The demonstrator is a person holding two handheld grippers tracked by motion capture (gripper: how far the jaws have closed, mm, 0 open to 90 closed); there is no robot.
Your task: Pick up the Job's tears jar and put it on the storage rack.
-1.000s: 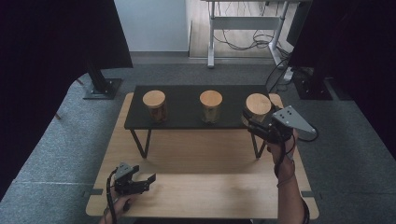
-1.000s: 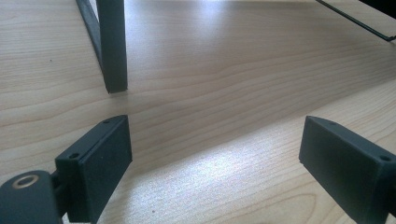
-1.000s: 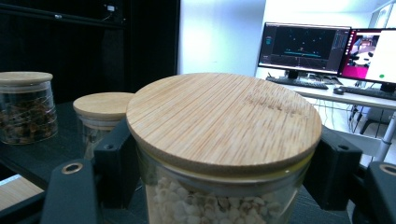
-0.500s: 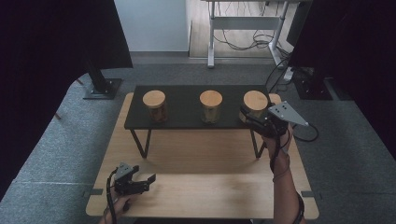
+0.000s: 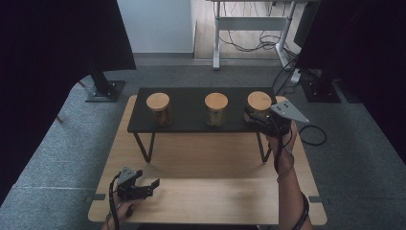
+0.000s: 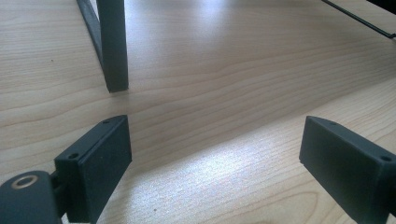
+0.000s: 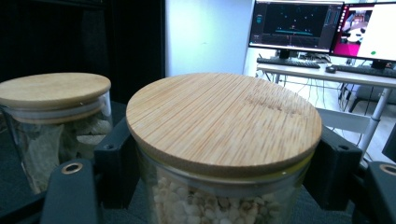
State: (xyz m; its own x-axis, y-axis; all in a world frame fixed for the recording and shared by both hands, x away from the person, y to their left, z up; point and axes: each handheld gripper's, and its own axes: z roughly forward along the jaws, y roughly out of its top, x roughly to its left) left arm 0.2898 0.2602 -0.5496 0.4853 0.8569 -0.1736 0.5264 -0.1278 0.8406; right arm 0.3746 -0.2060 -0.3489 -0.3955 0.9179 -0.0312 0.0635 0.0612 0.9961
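Jaws of my right gripper [image 7: 219, 186] were clamped on the glass body of the right-hand jar [image 7: 224, 154], one black pad against each side just under the lid. The jar stood upright, its long axis vertical and its round bamboo lid [image 7: 224, 119] facing up. It sat at the right end of the black shelf [image 5: 186, 112], which stood on thin metal legs over the pale wooden table [image 5: 210, 191].

My left gripper [image 6: 215, 158] had its jaws spread wide with nothing between them, low over the table near its front left corner, well apart from the jars.

From the right gripper view I could make out the straight grain on the lid and small pale pebble-like pieces inside the clear glass; the high view gave me just a tan disc there. The same close view showed the middle jar [image 7: 56, 121] beside it, holding larger, greenish lumps. From the high view I could see what the close views lacked: three jars in a row along the shelf, the left jar [image 5: 158, 108] farthest off, and the grey carpet [image 5: 57, 158] around the table. The left gripper view showed wood grain and one dark shelf leg [image 6: 112, 44] resting on the tabletop.
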